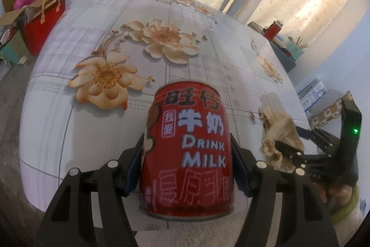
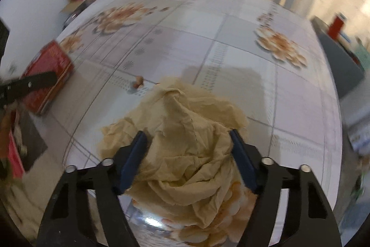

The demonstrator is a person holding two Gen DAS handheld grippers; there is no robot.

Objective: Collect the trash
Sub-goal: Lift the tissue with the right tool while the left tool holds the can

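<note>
A red milk can [image 1: 188, 149] stands upright on the flowered table [image 1: 111, 22] between the fingers of my left gripper [image 1: 187, 147], whose blue pads press both its sides. The can also shows in the right wrist view [image 2: 49, 75] at far left. A crumpled beige paper napkin [image 2: 182, 145] lies on the table between the fingers of my right gripper [image 2: 188, 142]; the pads touch its sides. In the left wrist view the napkin [image 1: 279, 138] and the right gripper [image 1: 298, 145] sit to the right of the can.
Small nut shells [image 2: 138, 81] lie beyond the napkin. A red bag [image 1: 42, 20] and cardboard boxes stand on the floor at left. A red flask [image 1: 274, 28] sits on a side shelf at right. Curtains hang behind the table.
</note>
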